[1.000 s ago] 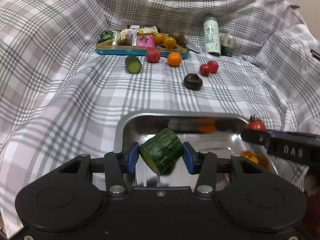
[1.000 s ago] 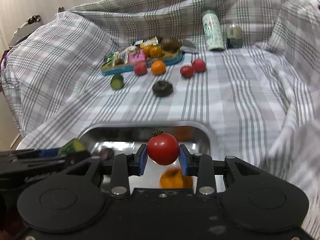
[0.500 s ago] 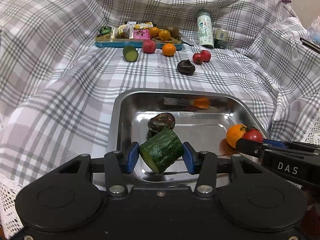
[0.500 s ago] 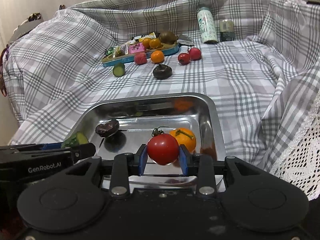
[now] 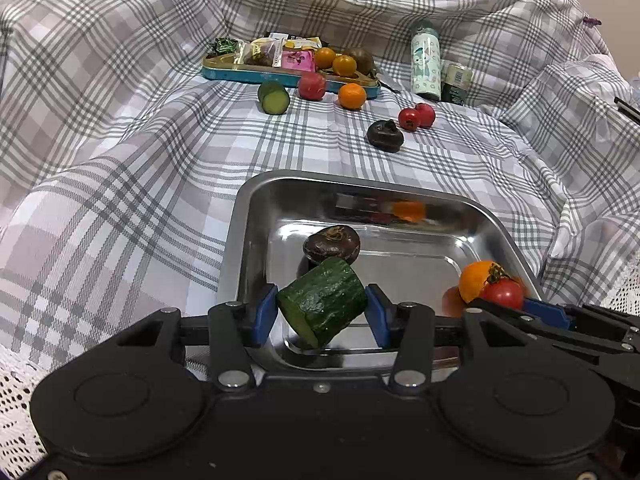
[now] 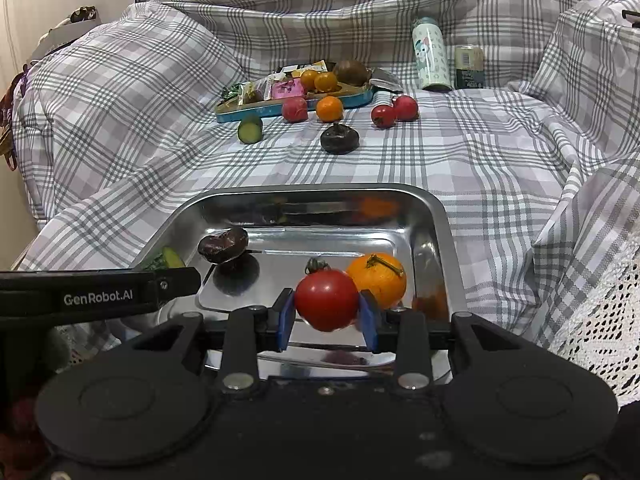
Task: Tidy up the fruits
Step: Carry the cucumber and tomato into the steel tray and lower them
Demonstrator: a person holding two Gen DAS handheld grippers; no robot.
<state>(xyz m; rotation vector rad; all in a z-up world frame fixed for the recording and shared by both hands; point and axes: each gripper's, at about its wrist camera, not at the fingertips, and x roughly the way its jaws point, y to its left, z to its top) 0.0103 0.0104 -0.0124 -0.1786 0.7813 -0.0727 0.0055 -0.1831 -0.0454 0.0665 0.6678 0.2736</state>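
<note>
Cucumber chunk [image 5: 322,299] and red tomato [image 6: 327,299] above steel tray [image 6: 430,216].

Left tongs [image 5: 322,314] grip cucumber chunk [image 5: 322,305] above steel tray [image 5: 256,216].

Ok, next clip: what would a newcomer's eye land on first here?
Probably the two loaded grippers: the left hand-held gripper clamps a dark green cucumber chunk, and the right hand-held gripper clamps a red tomato. Both hang over the shiny steel tray, which holds an orange fruit and a dark brown one.
</note>
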